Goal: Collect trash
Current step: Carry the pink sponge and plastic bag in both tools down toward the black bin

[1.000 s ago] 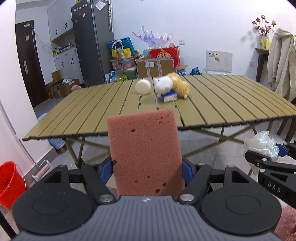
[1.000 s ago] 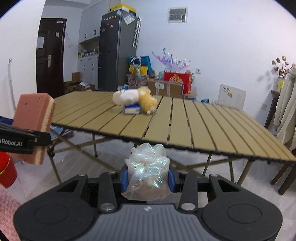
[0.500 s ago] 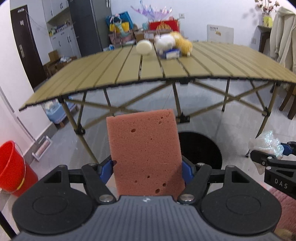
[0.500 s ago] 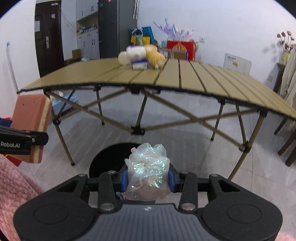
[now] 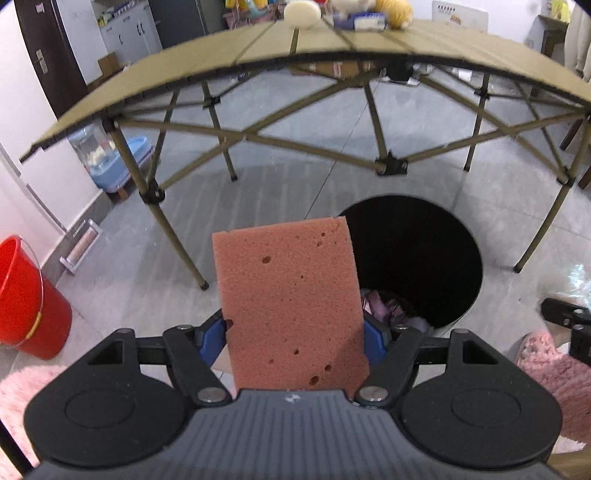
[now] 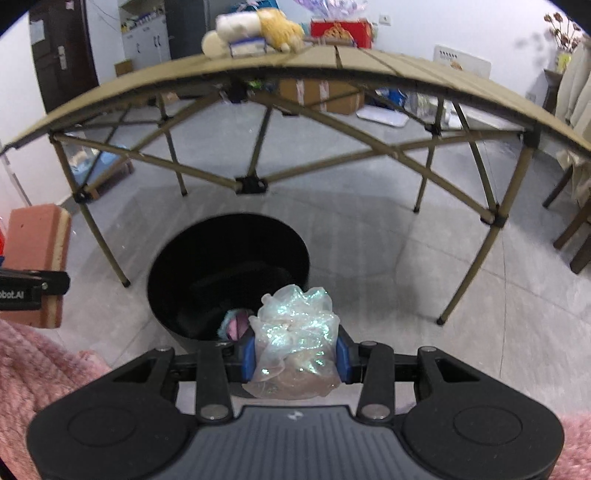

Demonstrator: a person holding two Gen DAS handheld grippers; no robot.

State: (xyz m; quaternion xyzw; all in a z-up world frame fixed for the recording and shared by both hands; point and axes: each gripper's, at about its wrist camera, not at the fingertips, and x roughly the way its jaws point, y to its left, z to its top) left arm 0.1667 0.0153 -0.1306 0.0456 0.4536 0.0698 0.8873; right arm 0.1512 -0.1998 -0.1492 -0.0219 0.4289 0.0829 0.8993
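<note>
1. The pink sponge point(image 5: 290, 306) stands upright between the blue pads of the left gripper point(image 5: 295, 338), clamped at both side edges; its top corner overlaps the near-left rim of the black trash bin point(image 5: 458, 236) in the left wrist view; from the right wrist view the same sponge shows at the far left edge with a pale layer along one side, held off to the left of the bin.
2. The crumpled iridescent plastic wrap point(image 6: 295, 332) is squeezed between the blue pads of the right gripper point(image 6: 295, 356), bulging out above and below them; it sits over the near rim of the bin.
3. The bin stands open on the grey tiled floor, just in front of the folding table point(image 6: 369, 61); some pink and purple scraps point(image 5: 384, 306) lie inside it near the bottom; the rest of its inside is too dark to make out.
4. On the far side of the tabletop rest a white and a yellow plush toy point(image 6: 258, 24), a small blue-and-white box point(image 6: 247, 47) and a pale round ball point(image 5: 302, 13), all close together.
5. A red bucket point(image 5: 26, 299) stands on the floor at the left, well apart from the bin; fluffy pink sleeves point(image 6: 40, 365) show at the lower corners of both views.
</note>
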